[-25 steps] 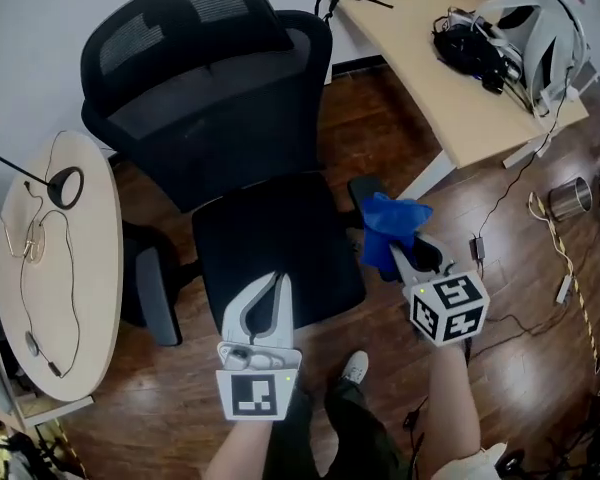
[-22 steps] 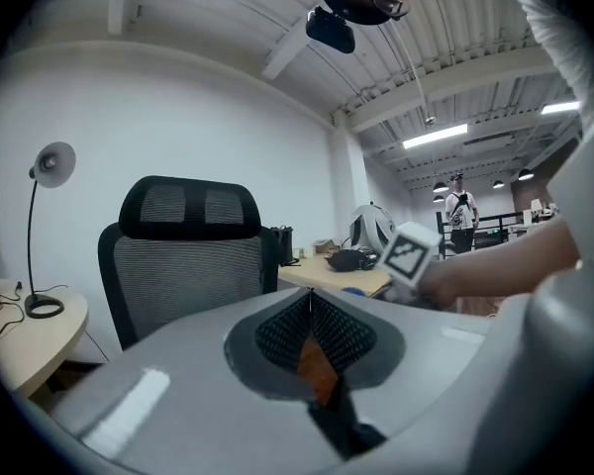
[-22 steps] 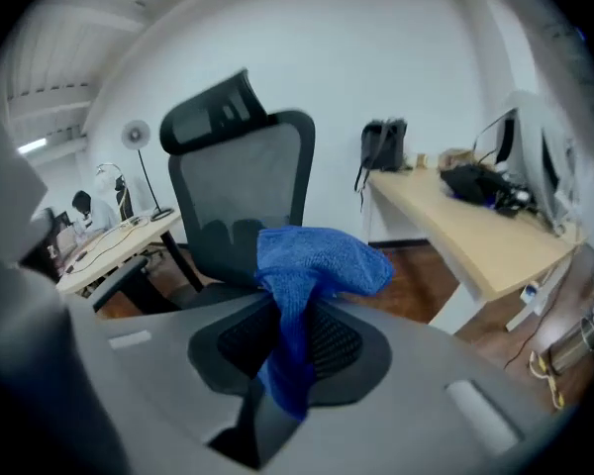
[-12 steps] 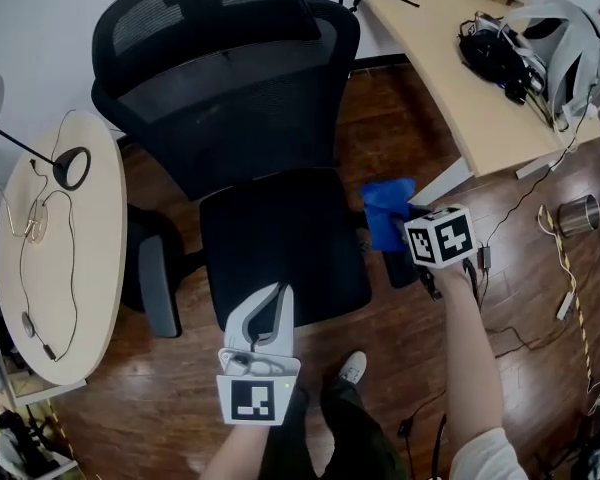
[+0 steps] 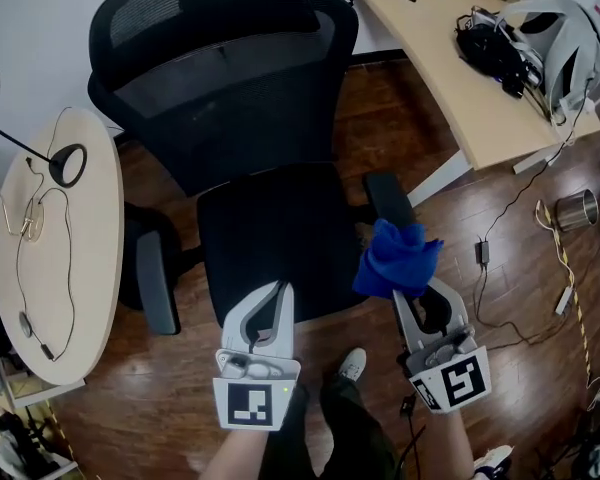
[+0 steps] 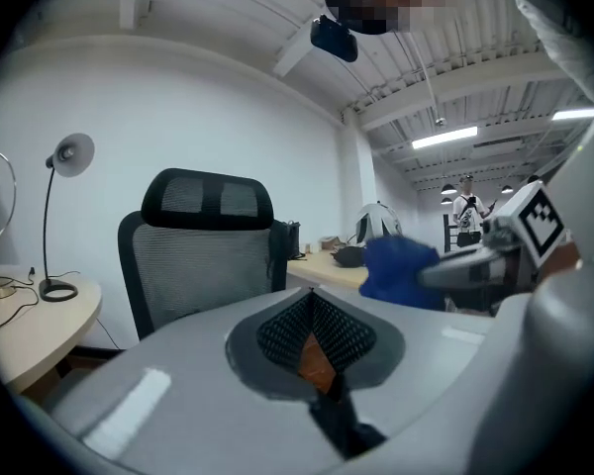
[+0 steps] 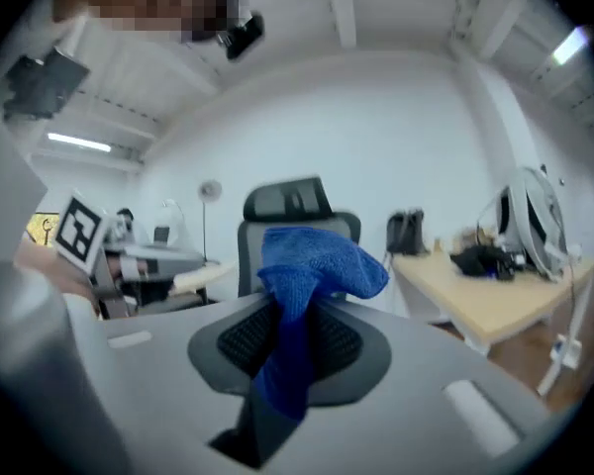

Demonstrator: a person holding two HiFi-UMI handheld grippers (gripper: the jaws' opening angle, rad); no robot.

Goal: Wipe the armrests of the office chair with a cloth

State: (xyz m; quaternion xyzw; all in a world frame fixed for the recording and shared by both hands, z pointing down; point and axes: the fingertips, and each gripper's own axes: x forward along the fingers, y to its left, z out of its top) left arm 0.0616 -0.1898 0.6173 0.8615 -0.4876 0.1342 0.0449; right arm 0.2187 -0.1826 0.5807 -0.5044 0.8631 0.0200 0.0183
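A black mesh office chair (image 5: 270, 218) stands in front of me, its right armrest (image 5: 388, 198) bare and its left armrest (image 5: 152, 280) beside the round table. My right gripper (image 5: 408, 286) is shut on a bunched blue cloth (image 5: 395, 258), held just short of the right armrest's near end and not touching it. In the right gripper view the cloth (image 7: 312, 265) hangs out from between the jaws, with the chair (image 7: 292, 216) behind it. My left gripper (image 5: 277, 290) hovers over the seat's front edge, shut with nothing in it; the left gripper view shows its jaws closed together.
A round side table (image 5: 80, 288) with a lamp base and cables sits at the left. A wooden desk (image 5: 460, 78) with a black bag and a white headset is at the upper right. A metal can (image 5: 577, 208) and cables lie on the wooden floor.
My right gripper has pulled back toward me with the blue cloth, coming off the right armrest and leaving it uncovered. The left gripper has barely moved.
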